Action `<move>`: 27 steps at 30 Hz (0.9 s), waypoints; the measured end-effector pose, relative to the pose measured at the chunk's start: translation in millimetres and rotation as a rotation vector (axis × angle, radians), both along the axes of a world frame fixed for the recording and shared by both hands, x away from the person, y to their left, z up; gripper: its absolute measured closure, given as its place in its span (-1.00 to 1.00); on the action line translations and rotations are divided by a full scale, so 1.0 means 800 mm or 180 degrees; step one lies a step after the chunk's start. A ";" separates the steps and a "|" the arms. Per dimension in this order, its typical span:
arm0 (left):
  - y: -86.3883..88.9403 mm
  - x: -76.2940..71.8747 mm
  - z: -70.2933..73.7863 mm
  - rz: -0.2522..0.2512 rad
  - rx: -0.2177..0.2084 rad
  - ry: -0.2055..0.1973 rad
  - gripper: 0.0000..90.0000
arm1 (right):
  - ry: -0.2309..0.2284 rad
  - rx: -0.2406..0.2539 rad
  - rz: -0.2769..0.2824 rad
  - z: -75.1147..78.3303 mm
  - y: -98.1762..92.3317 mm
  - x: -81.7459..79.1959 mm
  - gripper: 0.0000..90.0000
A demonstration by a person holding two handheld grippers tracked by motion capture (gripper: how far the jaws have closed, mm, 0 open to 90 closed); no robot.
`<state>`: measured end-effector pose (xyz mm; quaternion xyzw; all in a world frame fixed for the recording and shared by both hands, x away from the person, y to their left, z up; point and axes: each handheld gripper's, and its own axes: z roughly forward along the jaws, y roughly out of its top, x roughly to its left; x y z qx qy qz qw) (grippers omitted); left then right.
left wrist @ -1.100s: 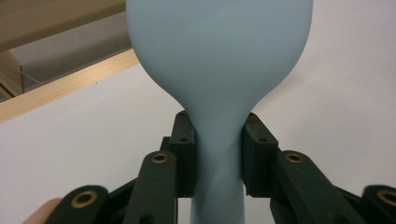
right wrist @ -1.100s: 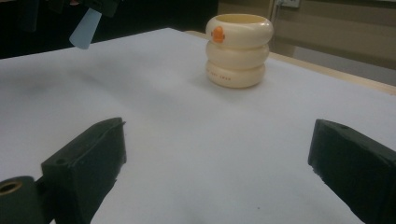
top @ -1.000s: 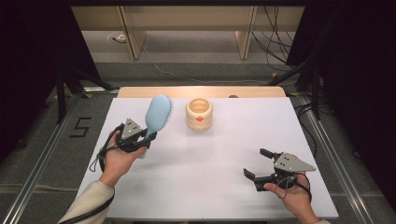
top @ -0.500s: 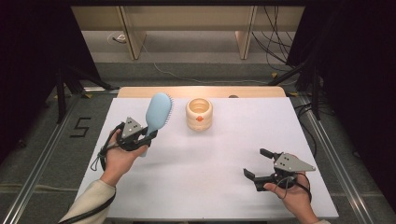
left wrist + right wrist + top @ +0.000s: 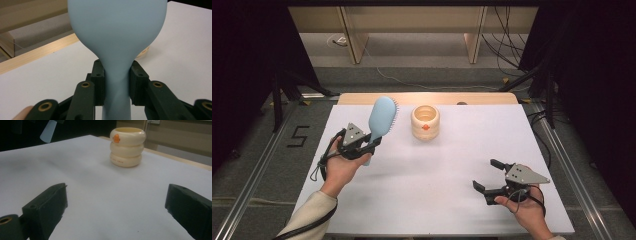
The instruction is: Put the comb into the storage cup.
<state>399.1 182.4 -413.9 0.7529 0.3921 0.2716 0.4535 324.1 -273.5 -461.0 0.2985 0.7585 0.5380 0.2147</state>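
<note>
- White surface (image 5: 432,175) carries everything, wood edging its far side.
- Pale blue hairbrush (image 5: 381,118), smooth oval back, narrow handle, is raised over the surface's left part; the left gripper (image 5: 116,80) has its fingers clenched on the handle.
- Cream ribbed cup (image 5: 425,121) with an orange mark stands mid-surface; contents can't be told.
- Right gripper (image 5: 492,175) fingers are spread wide, grasping nothing.
</note>
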 end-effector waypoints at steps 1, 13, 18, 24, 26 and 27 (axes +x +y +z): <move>-0.001 0.000 0.001 -0.0002 0.0000 -0.0008 0.54 | 0.0000 -0.0003 -0.0001 0.000 0.000 0.000 -0.89; -0.007 0.002 0.006 -0.0020 -0.0023 -0.0042 0.54 | 0.0001 0.0001 -0.0003 0.000 0.000 0.000 -0.89; -0.008 0.003 0.008 -0.0019 -0.0031 -0.0054 0.54 | 0.0002 0.0002 -0.0002 0.000 0.000 0.000 -0.89; -0.009 0.003 0.009 -0.0010 -0.0032 -0.0068 0.54 | 0.0000 0.0001 -0.0002 0.000 0.000 0.000 -0.89; -0.009 0.004 0.009 -0.0008 -0.0034 -0.0072 0.54 | -0.0001 0.0005 -0.0005 0.000 0.000 0.000 -0.89; -0.009 0.004 0.009 -0.0005 -0.0039 -0.0075 0.54 | -0.0003 0.0004 -0.0005 0.000 0.000 0.000 -0.89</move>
